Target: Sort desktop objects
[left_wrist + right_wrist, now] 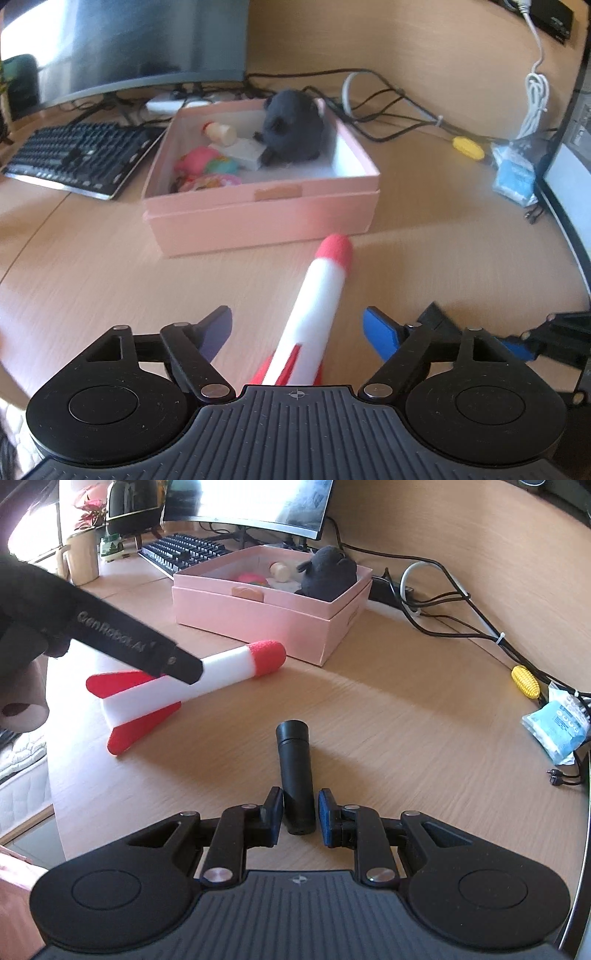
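On the light wood-grain desk (388,709) the left gripper (297,328) has its blue-padded fingers (380,332) spread wide on either side of a white foam rocket with a red nose and red fins (314,306), with clear gaps between the pads and its body; the rocket lies on the desk, nose pointing toward 12 o'clock in the left wrist view, stopping just short of the pale pink open cardboard box (258,214). From the right wrist view the same rocket (221,668) sits at about 10 o'clock, partly crossed by the black arm of the left gripper (147,646). The right gripper (298,808) has its fingers drawn in close around the near end of a matte black cylinder (294,771) that lies on the desk pointing toward 12 o'clock; narrow slivers of space show beside each pad, so whether they press it cannot be told. Inside the box sit a dark grey plush toy (295,129), a pink and green soft toy (207,166) and a small pale bottle (221,132). A black keyboard (77,155) lies at 10 o'clock of the box in the left wrist view, a yellow corn-shaped toy (526,681) and a blue tissue packet (557,727) at 3 o'clock in the right wrist view.
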The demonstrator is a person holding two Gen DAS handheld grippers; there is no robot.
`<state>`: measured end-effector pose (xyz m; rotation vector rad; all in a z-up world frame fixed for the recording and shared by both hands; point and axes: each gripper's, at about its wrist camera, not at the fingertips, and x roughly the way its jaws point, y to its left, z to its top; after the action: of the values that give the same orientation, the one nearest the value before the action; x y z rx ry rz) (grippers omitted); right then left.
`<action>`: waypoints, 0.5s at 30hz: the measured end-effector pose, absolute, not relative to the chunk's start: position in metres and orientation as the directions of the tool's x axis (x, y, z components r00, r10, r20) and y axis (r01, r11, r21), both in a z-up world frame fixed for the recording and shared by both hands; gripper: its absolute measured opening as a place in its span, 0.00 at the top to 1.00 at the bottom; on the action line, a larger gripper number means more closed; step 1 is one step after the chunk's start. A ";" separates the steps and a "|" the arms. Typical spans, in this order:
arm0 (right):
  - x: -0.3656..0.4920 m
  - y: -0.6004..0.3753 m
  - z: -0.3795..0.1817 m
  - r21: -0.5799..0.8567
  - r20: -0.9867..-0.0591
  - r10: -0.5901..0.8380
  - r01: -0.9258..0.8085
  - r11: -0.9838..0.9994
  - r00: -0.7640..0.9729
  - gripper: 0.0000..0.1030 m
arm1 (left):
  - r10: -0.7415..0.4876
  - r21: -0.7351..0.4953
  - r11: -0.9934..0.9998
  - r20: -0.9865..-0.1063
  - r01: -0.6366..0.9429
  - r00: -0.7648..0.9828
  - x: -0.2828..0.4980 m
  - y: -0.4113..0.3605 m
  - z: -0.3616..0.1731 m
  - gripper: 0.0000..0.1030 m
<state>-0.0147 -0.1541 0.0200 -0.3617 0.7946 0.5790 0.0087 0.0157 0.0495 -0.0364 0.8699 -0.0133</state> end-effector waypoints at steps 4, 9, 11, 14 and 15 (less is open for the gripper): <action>-0.018 -0.154 0.020 -0.088 -0.749 0.354 -0.613 0.785 0.561 0.81 | -0.071 -0.036 0.997 -0.734 0.065 0.676 0.019 0.001 0.052 0.07; -0.026 -0.157 0.021 -0.084 -0.742 0.375 -0.632 0.770 0.555 0.81 | -0.067 0.010 0.994 -0.731 0.109 0.679 0.030 -0.017 0.047 0.07; -0.030 -0.161 0.022 -0.072 -0.742 0.395 -0.649 0.757 0.542 0.81 | -0.059 0.032 0.992 -0.730 0.121 0.681 0.033 -0.023 0.044 0.07; -0.038 -0.166 0.021 -0.070 -0.743 0.405 -0.663 0.746 0.533 0.81 | -0.046 0.061 0.989 -0.734 0.133 0.678 0.038 -0.030 0.038 0.07; -0.041 -0.168 0.021 -0.076 -0.743 0.400 -0.661 0.746 0.536 0.81 | -0.044 0.069 0.988 -0.735 0.138 0.676 0.039 -0.032 0.036 0.07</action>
<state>-0.0407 -0.1679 0.0207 -0.3720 0.7754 0.6489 0.0389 -0.0323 0.0364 0.1220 0.8221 -0.1025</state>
